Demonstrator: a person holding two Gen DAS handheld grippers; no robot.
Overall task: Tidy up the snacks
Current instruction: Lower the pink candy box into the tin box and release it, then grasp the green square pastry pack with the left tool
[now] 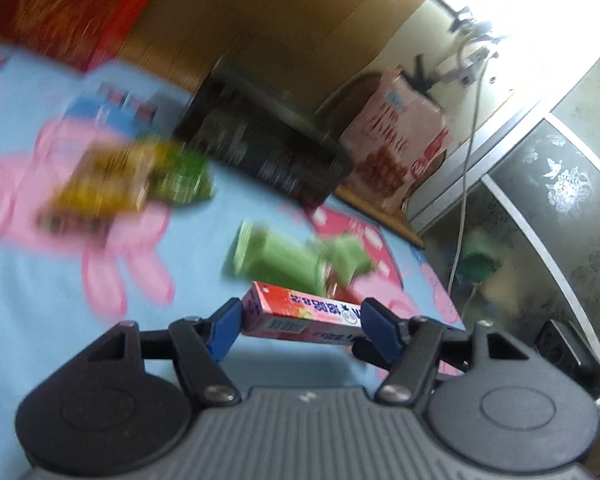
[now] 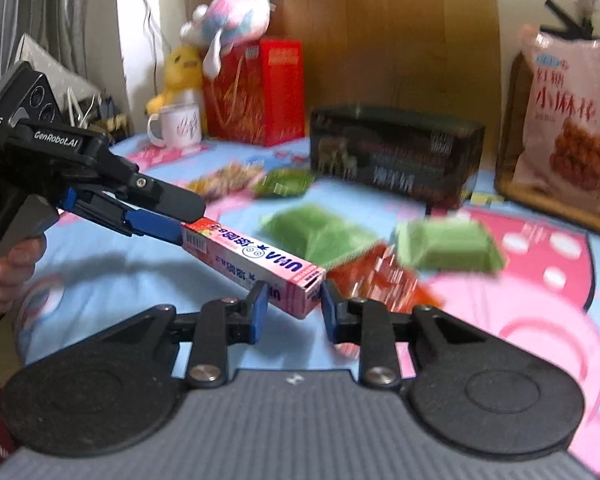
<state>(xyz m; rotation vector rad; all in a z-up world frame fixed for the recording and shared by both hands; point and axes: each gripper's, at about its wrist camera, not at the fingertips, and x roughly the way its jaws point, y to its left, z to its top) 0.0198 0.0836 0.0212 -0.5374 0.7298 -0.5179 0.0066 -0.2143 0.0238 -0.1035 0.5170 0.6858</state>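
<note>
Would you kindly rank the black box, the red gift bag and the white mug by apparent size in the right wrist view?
1. Black box, largest.
2. Red gift bag, though it stands farther back, so this is unsure.
3. White mug, clearly smallest.

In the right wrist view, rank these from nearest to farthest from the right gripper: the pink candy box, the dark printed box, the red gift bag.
1. Pink candy box: its end sits between the right gripper fingers, the left gripper on the far end.
2. Dark printed box: mid-bed, slightly right.
3. Red gift bag: at the back, left of centre, against the wooden board.
</note>
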